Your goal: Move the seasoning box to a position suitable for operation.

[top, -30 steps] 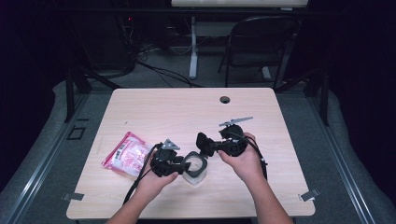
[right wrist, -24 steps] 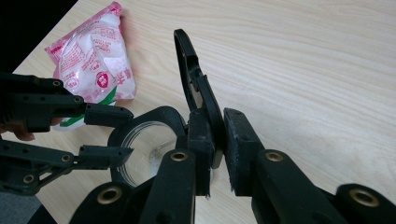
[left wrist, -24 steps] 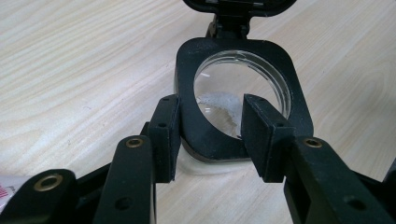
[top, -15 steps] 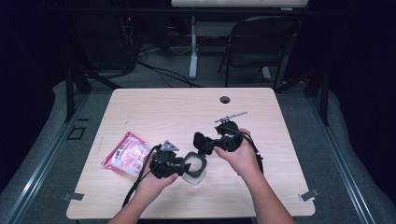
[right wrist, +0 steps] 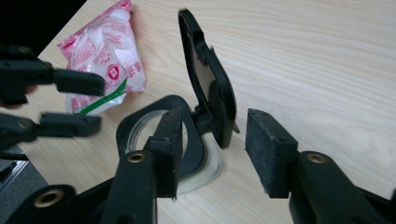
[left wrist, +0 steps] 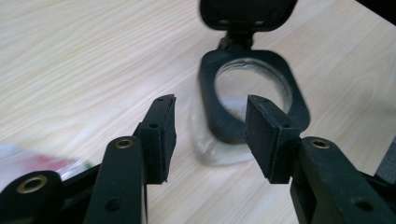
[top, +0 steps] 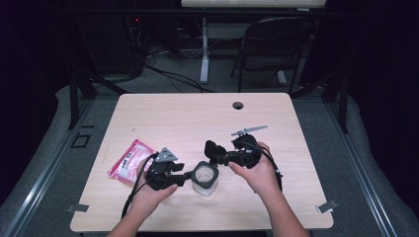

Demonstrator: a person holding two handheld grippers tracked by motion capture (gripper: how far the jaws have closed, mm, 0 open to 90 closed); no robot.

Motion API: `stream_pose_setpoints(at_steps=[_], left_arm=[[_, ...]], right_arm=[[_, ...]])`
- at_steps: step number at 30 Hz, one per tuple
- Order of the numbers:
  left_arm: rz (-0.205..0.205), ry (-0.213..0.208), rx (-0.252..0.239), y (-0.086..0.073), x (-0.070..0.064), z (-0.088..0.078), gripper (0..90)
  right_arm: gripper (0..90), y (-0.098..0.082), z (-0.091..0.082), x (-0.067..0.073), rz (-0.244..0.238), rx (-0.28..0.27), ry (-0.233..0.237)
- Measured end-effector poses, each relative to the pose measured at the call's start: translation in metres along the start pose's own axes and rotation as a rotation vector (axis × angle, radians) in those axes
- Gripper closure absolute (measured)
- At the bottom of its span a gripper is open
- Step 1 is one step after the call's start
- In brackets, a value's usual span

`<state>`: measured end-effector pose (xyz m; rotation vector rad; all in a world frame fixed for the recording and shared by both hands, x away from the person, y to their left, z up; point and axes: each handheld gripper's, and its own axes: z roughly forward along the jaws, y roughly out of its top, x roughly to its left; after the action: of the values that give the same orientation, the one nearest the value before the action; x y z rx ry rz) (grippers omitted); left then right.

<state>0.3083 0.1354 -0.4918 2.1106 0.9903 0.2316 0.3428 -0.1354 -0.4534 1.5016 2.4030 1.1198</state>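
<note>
Packet (left wrist: 32, 161) blurred, mostly behind left fingers (left wrist: 159, 135); jar lid (left wrist: 247, 14) top cut off.

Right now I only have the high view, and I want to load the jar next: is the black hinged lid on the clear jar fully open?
Observer: Yes. In the right gripper view the black hinged lid stands upright, off the clear jar's mouth.
Operator: Is the right gripper clamped on it?
Observer: No. The right gripper's jaws have just been opening. The hinge sits between the pads, and neither pad presses on it.
Operator: And the left gripper?
Observer: The left gripper's jaws have also just been opening. The jar's black rim lies just beyond the pads and is not pinched.
</note>
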Motion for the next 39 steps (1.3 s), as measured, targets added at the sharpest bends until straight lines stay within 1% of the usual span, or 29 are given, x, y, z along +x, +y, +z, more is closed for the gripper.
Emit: stream_pose_setpoints(at_steps=[1,2,4,5,6,8,10,11,12,13,14,15,16,17,19,21,22,23,24,27,29,30,32,33,35,36,37,38,39], left_arm=[[0.001,0.024,-0.007,-0.006,0.006,-0.006,52.8],[0.001,0.024,-0.007,-0.006,0.006,-0.006,52.2],[-0.025,0.042,0.002,-0.015,0.016,-0.015,51.0],[-0.037,0.038,0.007,-0.018,0.019,-0.017,51.1],[-0.046,0.034,0.001,-0.021,0.022,-0.02,51.1],[-0.046,0.05,-0.027,-0.027,0.028,-0.027,51.3],[-0.047,0.051,-0.041,-0.03,0.031,-0.031,51.5],[-0.059,0.057,-0.066,-0.037,0.038,-0.035,51.4],[-0.066,0.061,-0.073,-0.041,0.043,-0.038,51.4],[-0.066,0.061,-0.073,-0.041,0.043,-0.038,51.1],[-0.065,0.08,-0.087,-0.048,0.05,-0.042,50.5],[-0.048,0.096,-0.109,-0.051,0.052,-0.043,49.2],[-0.048,0.096,-0.109,-0.051,0.052,-0.043,46.8],[-0.039,0.109,-0.123,-0.057,0.057,-0.045,45.9],[-0.076,0.108,-0.106,-0.063,0.064,-0.048,45.1],[-0.106,0.126,-0.09,-0.067,0.069,-0.05,44.7],[-0.106,0.126,-0.09,-0.067,0.069,-0.05,44.7],[-0.145,0.141,-0.066,-0.071,0.074,-0.052,44.7],[-0.167,0.14,-0.054,-0.073,0.077,-0.055,44.8],[-0.202,0.146,-0.065,-0.078,0.083,-0.059,44.8],[-0.211,0.143,-0.07,-0.079,0.084,-0.06,44.7],[-0.225,0.136,-0.082,-0.081,0.086,-0.062,42.9],[-0.214,0.113,-0.08,-0.082,0.085,-0.062,37.1],[-0.199,0.11,-0.072,-0.081,0.084,-0.062,36.2],[-0.162,0.133,-0.065,-0.081,0.08,-0.059,35.1],[-0.144,0.135,-0.058,-0.08,0.078,-0.057,35.2],[-0.131,0.136,-0.05,-0.08,0.076,-0.055,36.0],[-0.119,0.135,-0.044,-0.08,0.075,-0.054,36.0],[-0.119,0.135,-0.044,-0.08,0.075,-0.054,36.0]], right_arm=[[64.8,-0.005,-0.001,0.0,-0.001,0.002,-0.006],[64.8,-0.005,-0.001,0.0,-0.001,0.002,-0.006],[73.2,-0.01,0.0,0.0,-0.005,0.003,-0.004],[74.9,-0.01,0.002,-0.001,-0.002,0.0,-0.006],[77.3,-0.011,0.004,-0.002,0.001,-0.001,-0.008],[80.6,-0.011,0.008,-0.005,0.005,0.006,-0.009],[81.4,-0.01,0.01,-0.006,0.01,0.008,-0.003],[82.0,-0.01,0.013,-0.007,0.014,0.003,-0.001],[81.8,-0.009,0.014,-0.008,0.012,0.007,-0.001],[81.8,-0.009,0.014,-0.008,0.012,0.007,-0.001],[81.2,-0.009,0.016,-0.01,0.011,0.01,0.01],[80.9,-0.008,0.017,-0.01,0.007,0.01,0.013],[80.9,-0.008,0.017,-0.01,0.007,0.01,0.013],[78.9,-0.008,0.018,-0.01,0.002,0.014,0.005],[74.1,-0.009,0.019,-0.009,-0.006,0.021,0.009],[68.6,-0.01,0.018,-0.009,-0.031,0.037,0.012],[68.6,-0.01,0.018,-0.009,-0.031,0.037,0.012],[67.3,-0.012,0.017,-0.01,-0.052,0.061,-0.008],[65.4,-0.013,0.015,-0.01,-0.048,0.064,-0.01],[64.4,-0.022,0.006,-0.015,-0.042,0.067,-0.032],[63.7,-0.025,0.004,-0.017,-0.05,0.066,-0.041],[62.5,-0.033,0.0,-0.021,-0.061,0.06,-0.066],[62.5,-0.041,-0.003,-0.026,-0.073,0.046,-0.075],[62.4,-0.045,-0.003,-0.028,-0.08,0.032,-0.068],[63.3,-0.054,-0.001,-0.033,-0.076,0.034,-0.065],[63.2,-0.058,0.001,-0.035,-0.071,0.041,-0.057],[63.2,-0.062,0.003,-0.037,-0.065,0.043,-0.07],[63.2,-0.066,0.006,-0.039,-0.054,0.038,-0.07],[63.2,-0.066,0.006,-0.039,-0.054,0.038,-0.07]])
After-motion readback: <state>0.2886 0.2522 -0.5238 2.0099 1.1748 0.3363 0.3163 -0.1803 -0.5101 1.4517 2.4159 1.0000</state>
